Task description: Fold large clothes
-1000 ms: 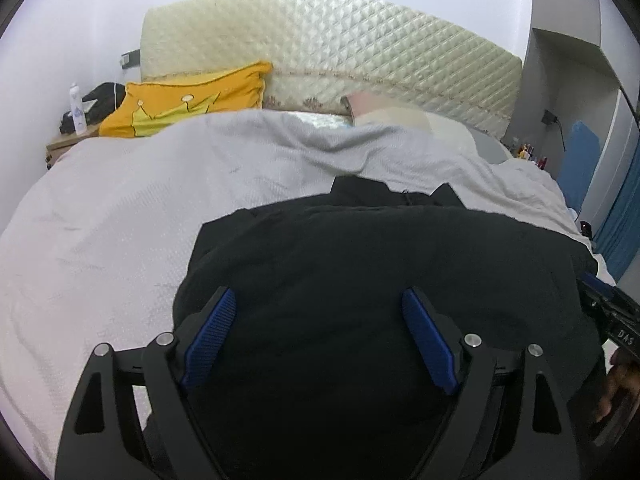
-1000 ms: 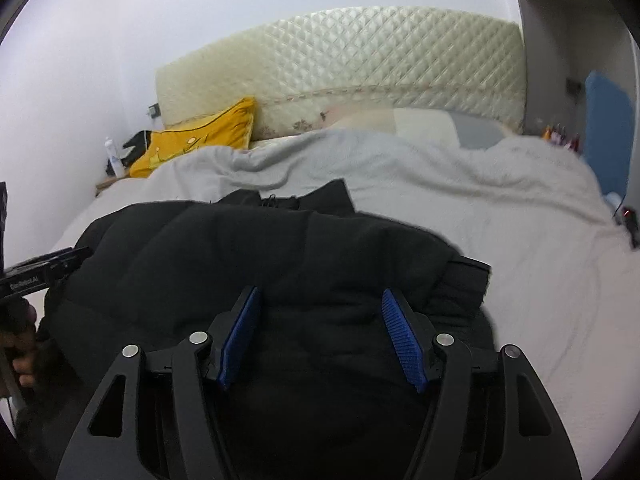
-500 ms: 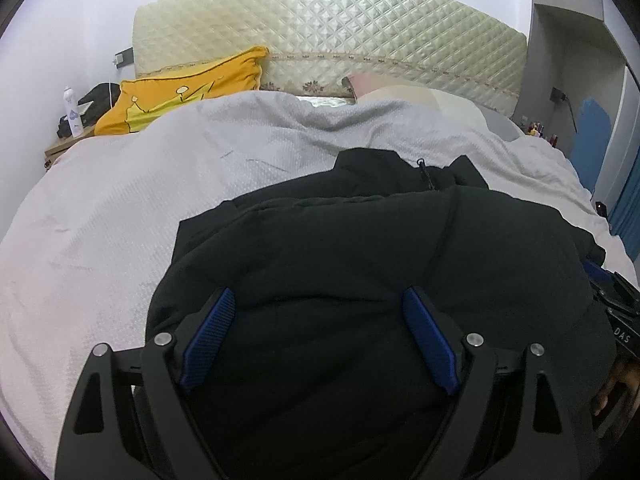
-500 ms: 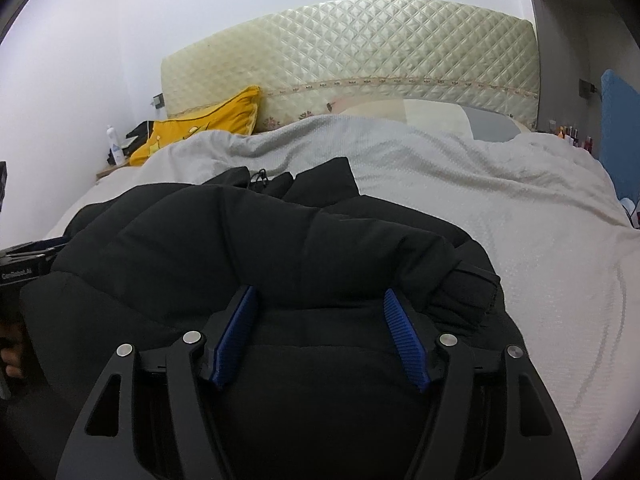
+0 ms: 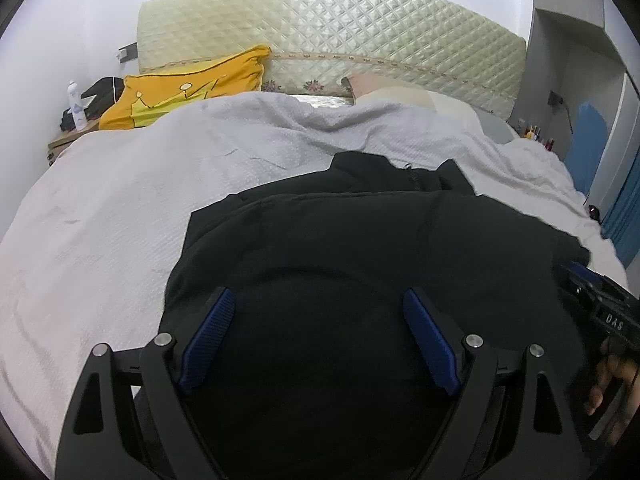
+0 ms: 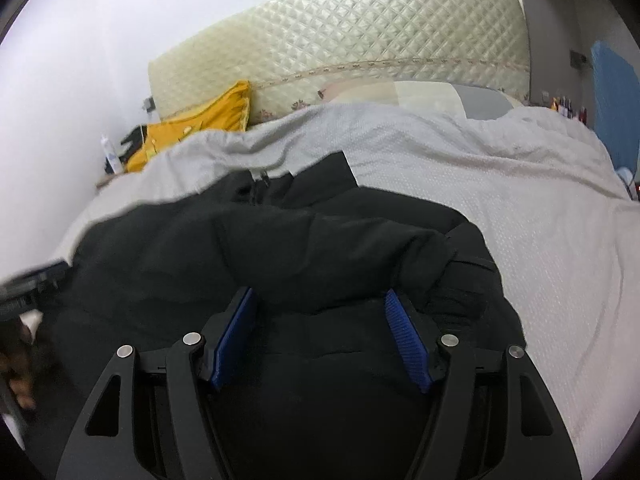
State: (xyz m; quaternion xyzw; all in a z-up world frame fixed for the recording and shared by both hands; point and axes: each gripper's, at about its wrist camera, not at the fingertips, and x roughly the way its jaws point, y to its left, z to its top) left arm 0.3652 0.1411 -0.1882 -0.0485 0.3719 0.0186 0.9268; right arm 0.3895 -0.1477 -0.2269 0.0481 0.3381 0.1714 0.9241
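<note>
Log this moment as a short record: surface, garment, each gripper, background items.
surface: bed with a pale grey bedspread
garment: black padded jacket, bunched and partly folded on the bedspread, collar and zipper towards the headboard
left gripper: jaws wide apart over the jacket, blue pads not pressing it
right gripper: jaws apart over the jacket's near fold, nothing clamped
headboard: quilted, cream
pillow: yellow with a crown print, at the head of the bed
bedside: white bottle on a small table
</note>
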